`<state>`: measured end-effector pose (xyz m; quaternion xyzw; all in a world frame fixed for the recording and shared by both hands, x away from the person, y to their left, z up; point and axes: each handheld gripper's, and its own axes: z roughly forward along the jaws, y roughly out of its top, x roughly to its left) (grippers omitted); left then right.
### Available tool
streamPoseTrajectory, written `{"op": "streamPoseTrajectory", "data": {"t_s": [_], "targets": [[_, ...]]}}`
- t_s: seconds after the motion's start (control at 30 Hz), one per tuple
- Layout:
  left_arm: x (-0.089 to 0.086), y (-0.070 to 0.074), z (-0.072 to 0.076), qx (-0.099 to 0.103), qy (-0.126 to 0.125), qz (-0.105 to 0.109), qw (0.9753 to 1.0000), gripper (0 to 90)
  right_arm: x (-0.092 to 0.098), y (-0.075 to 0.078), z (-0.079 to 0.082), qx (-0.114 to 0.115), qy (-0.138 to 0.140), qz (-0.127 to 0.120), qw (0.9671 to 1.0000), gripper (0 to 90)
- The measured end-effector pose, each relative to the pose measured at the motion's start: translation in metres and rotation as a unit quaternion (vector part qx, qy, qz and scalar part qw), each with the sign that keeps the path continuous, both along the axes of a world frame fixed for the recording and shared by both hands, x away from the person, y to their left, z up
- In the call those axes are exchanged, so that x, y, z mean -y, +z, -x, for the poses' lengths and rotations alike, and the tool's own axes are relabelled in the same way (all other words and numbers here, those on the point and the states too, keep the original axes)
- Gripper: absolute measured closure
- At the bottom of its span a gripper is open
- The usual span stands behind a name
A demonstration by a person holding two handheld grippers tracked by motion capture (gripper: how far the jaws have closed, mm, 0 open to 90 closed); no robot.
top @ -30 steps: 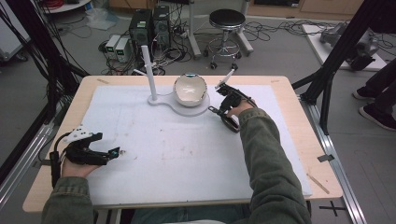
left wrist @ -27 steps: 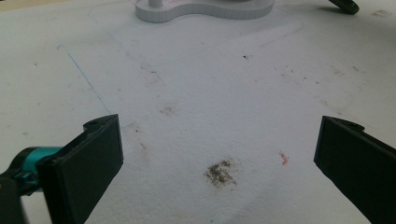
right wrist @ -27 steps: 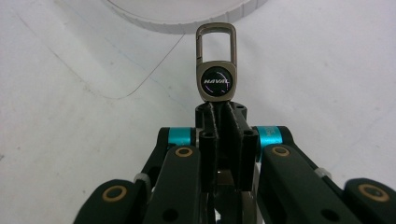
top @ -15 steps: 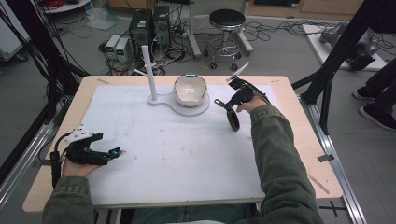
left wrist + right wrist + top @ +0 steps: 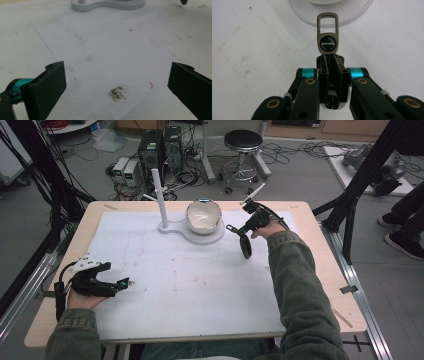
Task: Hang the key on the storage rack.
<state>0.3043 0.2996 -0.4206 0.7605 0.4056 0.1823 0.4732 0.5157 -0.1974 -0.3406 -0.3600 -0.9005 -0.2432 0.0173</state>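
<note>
From the high view I noted my left gripper (image 5: 107, 284) resting low on the white surface (image 5: 190, 285) at the near left, well apart from everything else; I judged it was parked there to stay clear of the working side. My right gripper (image 5: 248, 234) was raised over the far right of the surface, just beside the white stand (image 5: 192, 227), whose flat base carries an upright post (image 5: 160, 195) and a bowl (image 5: 203, 215). A dark strap hung down from that gripper, which I took as the reason for the raised hold: it kept the dangling part off the surface. In the left gripper view the jaws stood wide apart with nothing between them, only stained white sheet, and the edge of the stand's base lay far ahead. In the right gripper view the jaws were closed tight on the black stitched leather of a key fob (image 5: 327, 43), gripped below its metal badge, so that the badge and its clasp loop (image 5: 327, 21) projected forward, free of the jaws. The loop pointed toward the stand's base; I judged the fob was held that way so the clasp could be presented to the stand, perhaps its post.
</note>
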Motion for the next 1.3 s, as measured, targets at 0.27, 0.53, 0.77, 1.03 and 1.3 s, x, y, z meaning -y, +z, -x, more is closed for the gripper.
{"op": "streamPoseTrajectory", "data": {"t_s": [0.27,0.53,0.77,1.03,1.3], "targets": [[-0.001,0.0,0.0,0.001,0.0,0.001,1.0,2.3,-0.012,0.015,0.0,0.006,0.016,-0.003,0.9998,83.7],[-0.001,0.0,0.0,0.001,0.0,0.0,1.0,2.3,-0.022,0.023,0.0,0.008,0.027,0.001,0.9996,83.6],[-0.001,0.0,0.0,0.001,0.0,0.001,1.0,2.3,-0.032,0.029,0.002,0.011,0.039,-0.009,0.9991,83.6],[-0.001,0.0,0.0,0.001,0.001,0.005,1.0,2.3,-0.041,0.038,0.0,0.018,0.043,-0.01,0.9989,83.5],[-0.001,0.0,0.0,0.001,0.001,0.005,1.0,2.3,-0.069,0.058,0.0,0.032,0.066,-0.013,0.9972,83.5]]}}
